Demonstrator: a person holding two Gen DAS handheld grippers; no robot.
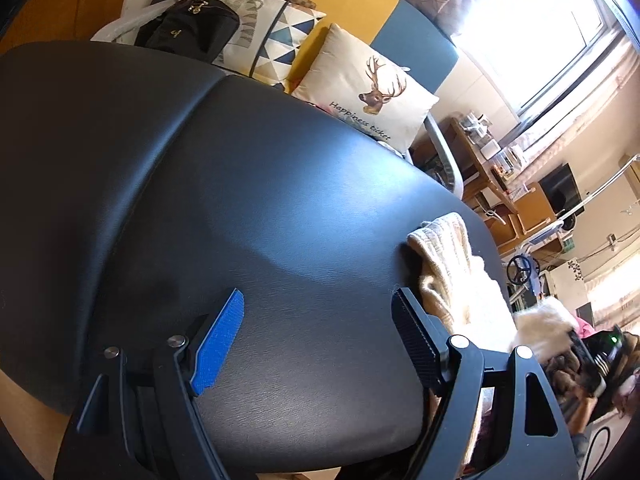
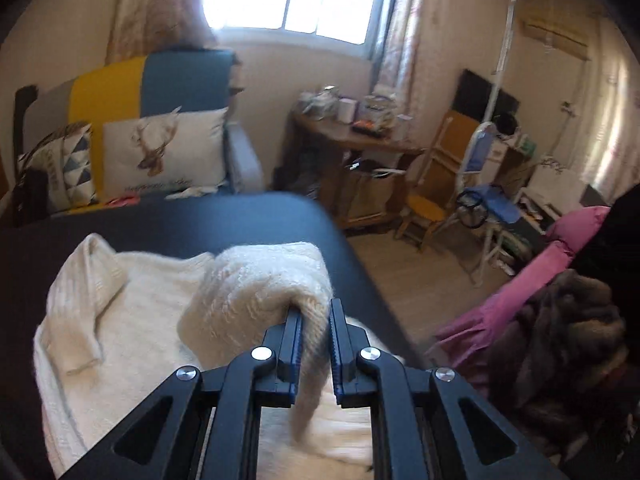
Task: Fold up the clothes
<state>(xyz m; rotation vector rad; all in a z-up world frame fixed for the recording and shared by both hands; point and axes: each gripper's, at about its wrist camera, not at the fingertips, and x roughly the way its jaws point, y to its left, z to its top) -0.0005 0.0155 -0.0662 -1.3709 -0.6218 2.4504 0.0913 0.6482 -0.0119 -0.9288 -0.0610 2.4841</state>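
Cream sweater at the right edge of a black padded table

The table (image 1: 248, 184) is mostly bare, with open room leftward. The sweater (image 2: 132, 308) lies along its right edge. The right gripper (image 2: 315, 316) pinches a lifted fold; the left gripper (image 1: 316, 320) hangs spread wide over bare padding, empty.

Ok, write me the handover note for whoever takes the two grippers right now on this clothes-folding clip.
Left gripper: open, empty, hovering over bare black padded table, with the sweater to its right.
Right gripper: shut on a lifted fold of the cream knitted sweater.
Sweater: bunched on the table's near right part, one ribbed sleeve end flopped over the body.
Done: nothing reads as a neat fold yet.
Left: probably spread it flat, bring sleeves in, fold the body. A pile of other clothes waits to the right.
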